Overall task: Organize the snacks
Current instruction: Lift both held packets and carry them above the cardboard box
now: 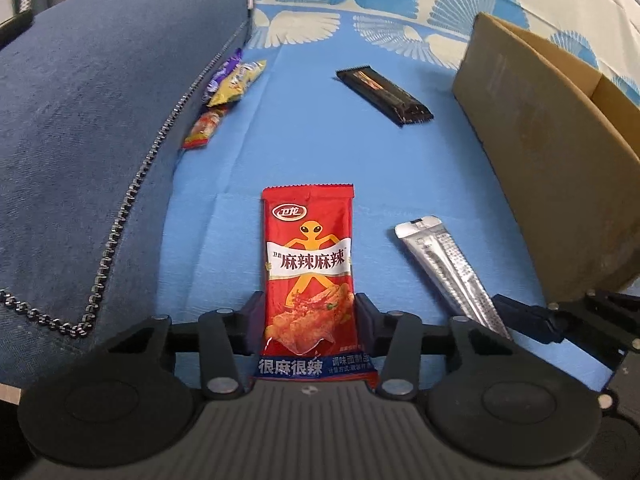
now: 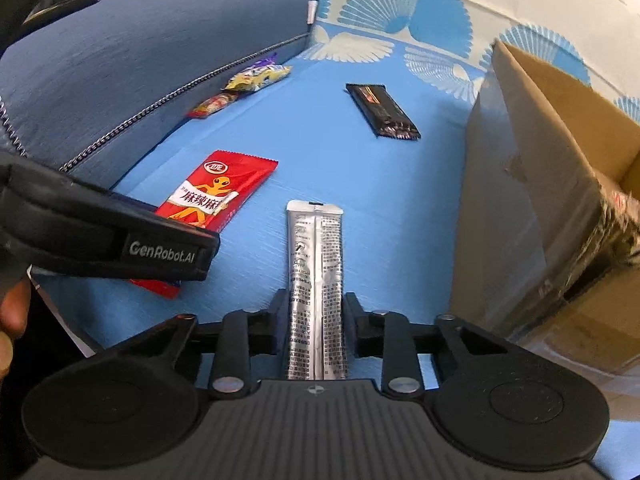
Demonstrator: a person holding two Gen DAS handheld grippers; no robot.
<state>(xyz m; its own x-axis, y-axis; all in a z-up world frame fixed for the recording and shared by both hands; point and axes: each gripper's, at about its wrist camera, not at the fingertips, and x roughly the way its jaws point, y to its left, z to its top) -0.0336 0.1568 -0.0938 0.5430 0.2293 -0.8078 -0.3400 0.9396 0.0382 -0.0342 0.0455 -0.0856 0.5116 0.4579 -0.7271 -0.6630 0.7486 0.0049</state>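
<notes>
The left hand-held gripper [image 1: 309, 316] clenched a red spicy-snack packet [image 1: 308, 264] lying on the blue bedsheet [image 1: 320, 148]. Only the right wrist view showed the right hand-held gripper [image 2: 316, 320] grasping a silver sachet [image 2: 316, 264]. Farther off lay a black bar [image 2: 382, 110]; a cardboard box [image 2: 552, 184] stood beside it.
</notes>
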